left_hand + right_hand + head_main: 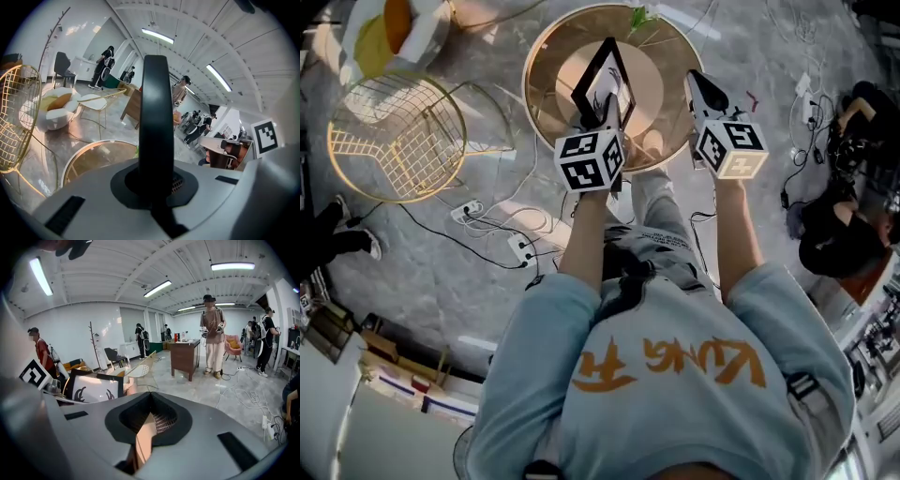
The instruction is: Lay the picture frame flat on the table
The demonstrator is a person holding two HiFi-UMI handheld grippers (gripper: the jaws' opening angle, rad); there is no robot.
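Note:
A black picture frame (592, 77) with a white print stands tilted on edge over the round glass table with a gold rim (534, 56). My left gripper (607, 105) is shut on the frame's lower edge. In the left gripper view the frame's black edge (157, 117) rises straight up from between the jaws, with the table (93, 154) below to the left. My right gripper (705, 89) hovers over the table's right rim, its jaws together and holding nothing. In the right gripper view the frame (93, 387) shows at the left, face on.
A gold wire chair (394, 136) and a white seat with a yellow cushion (389, 33) stand to the left of the table. Power strips and cables (520, 248) lie on the marble floor. A person (834, 225) crouches at the right. A brown cabinet (185, 357) and other people stand further off.

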